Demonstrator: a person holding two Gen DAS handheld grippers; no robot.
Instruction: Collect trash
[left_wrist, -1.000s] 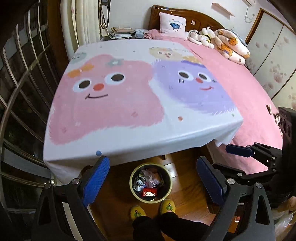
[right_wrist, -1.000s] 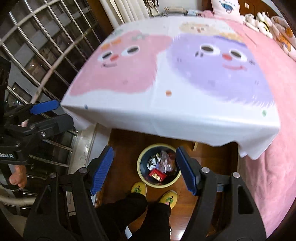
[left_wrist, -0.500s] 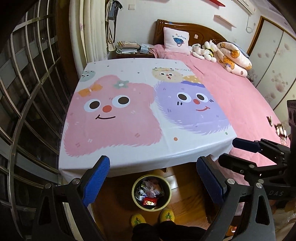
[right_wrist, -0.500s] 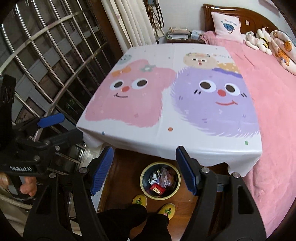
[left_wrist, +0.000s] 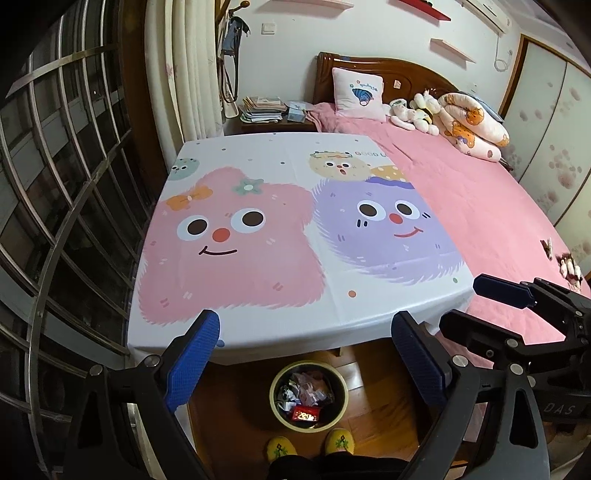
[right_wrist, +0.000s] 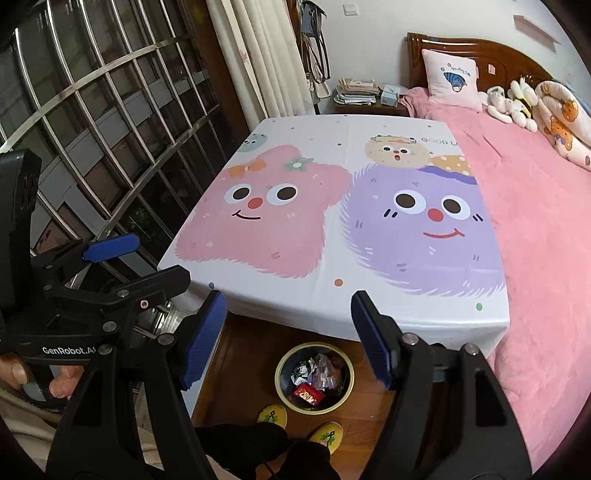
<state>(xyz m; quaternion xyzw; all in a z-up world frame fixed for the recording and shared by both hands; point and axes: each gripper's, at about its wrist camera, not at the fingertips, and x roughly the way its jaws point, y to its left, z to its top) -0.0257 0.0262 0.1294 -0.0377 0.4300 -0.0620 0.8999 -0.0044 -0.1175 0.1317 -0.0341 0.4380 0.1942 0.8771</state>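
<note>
Standing on the wooden floor just below the table's near edge, the bin (left_wrist: 308, 395) holds crumpled wrappers and a red packet (right_wrist: 308, 394). Both the left gripper (left_wrist: 306, 363) and the right gripper (right_wrist: 289, 338) gape wide, gripping nothing, above it.

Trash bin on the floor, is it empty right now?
No, the trash bin holds crumpled wrappers and a red packet.

Even indoor light, sharp focus — strong fisheye bending, dark corners.
</note>
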